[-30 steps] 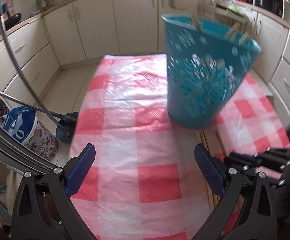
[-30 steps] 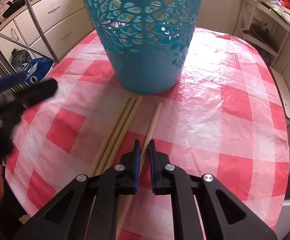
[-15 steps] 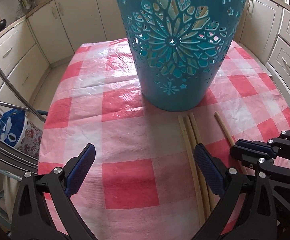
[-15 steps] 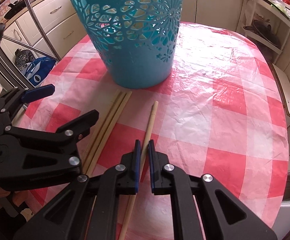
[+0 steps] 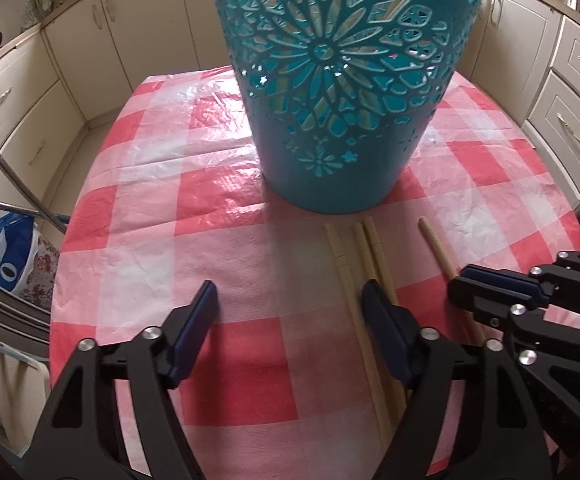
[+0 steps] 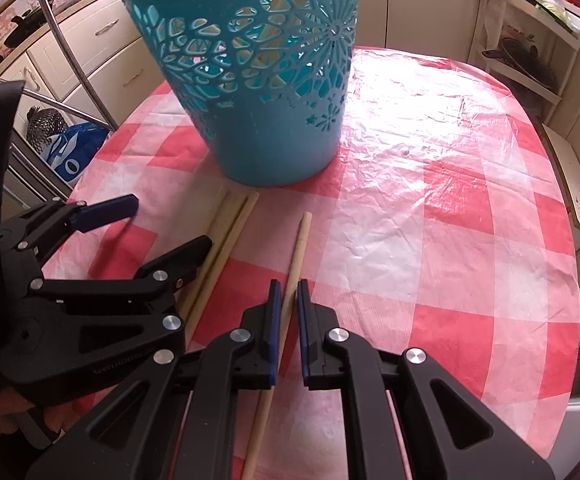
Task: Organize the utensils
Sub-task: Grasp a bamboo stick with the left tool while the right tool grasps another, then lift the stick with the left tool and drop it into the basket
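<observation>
teal basket [image 5: 342,92] blocks ahead, tablecloth [image 5: 177,216] left free

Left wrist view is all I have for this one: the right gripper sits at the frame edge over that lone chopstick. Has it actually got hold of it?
Observer: Yes. In the right wrist view the right gripper is shut on the lone chopstick, one pad on each side, partway along its length.
Operator: Is the stick off the cloth?
Observer: Its far end looks down on the checked tablecloth. It points toward the teal basket without touching it.
Operator: And my own jaws?
Observer: The left gripper has just been closing but is open. Seen from the right wrist, its nearer finger overlaps the three chopsticks and grips nothing.
</observation>
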A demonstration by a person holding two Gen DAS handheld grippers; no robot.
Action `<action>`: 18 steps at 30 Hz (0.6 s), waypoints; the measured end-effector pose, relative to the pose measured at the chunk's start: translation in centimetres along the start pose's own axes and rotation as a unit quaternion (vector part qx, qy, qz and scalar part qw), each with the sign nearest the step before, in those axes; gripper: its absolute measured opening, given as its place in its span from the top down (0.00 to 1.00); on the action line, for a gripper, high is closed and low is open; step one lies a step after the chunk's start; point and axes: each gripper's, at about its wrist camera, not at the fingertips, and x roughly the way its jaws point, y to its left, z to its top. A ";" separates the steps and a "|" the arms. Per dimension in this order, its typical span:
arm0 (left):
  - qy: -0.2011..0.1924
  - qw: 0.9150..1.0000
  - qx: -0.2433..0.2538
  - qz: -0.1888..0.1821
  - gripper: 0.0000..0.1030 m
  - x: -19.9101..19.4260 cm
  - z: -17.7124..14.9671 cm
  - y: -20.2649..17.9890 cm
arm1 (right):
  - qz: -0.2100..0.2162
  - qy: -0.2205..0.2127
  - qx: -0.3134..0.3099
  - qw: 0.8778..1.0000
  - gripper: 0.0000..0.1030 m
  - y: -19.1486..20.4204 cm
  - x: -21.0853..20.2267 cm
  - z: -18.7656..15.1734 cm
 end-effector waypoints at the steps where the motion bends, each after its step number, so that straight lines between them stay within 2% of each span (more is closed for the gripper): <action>1: -0.004 1.000 0.004 -0.003 0.46 -0.1 0.0 -0.2 | -0.001 -0.001 0.000 1.000 0.91 0.0 0.0 0.1; 2: -0.008 1.000 0.010 -0.007 0.52 -0.1 0.0 -0.5 | -0.002 0.000 -0.002 1.000 0.91 0.1 0.1 0.1; 4: -0.013 0.999 0.021 -0.022 0.78 -0.3 0.1 -0.9 | -0.006 0.005 -0.016 1.000 0.91 0.5 0.1 0.2; 5: -0.012 0.999 0.024 -0.028 0.82 -0.3 0.1 -1.0 | -0.006 0.007 -0.021 1.000 0.91 0.6 0.1 0.2; 8: -0.008 0.999 0.027 -0.042 0.85 -0.2 0.2 -1.3 | -0.002 0.012 -0.017 1.000 0.91 0.4 0.1 0.3; 12: -0.007 0.998 0.043 -0.035 0.86 -0.2 0.2 -1.8 | -0.012 0.009 -0.018 1.000 0.91 0.4 0.3 0.4; 13: -0.005 0.998 0.044 -0.043 0.93 -0.2 0.2 -1.9 | -0.016 0.009 -0.024 1.000 0.91 0.6 0.3 0.4; 14: -0.001 0.998 0.041 -0.054 0.95 -0.3 0.2 -1.9 | -0.020 0.008 -0.030 0.999 0.91 0.8 0.3 0.4; 18: -0.016 0.996 0.031 -0.084 0.95 -2.2 0.5 -1.2 | -0.010 0.011 -0.023 1.000 0.92 0.5 0.3 0.4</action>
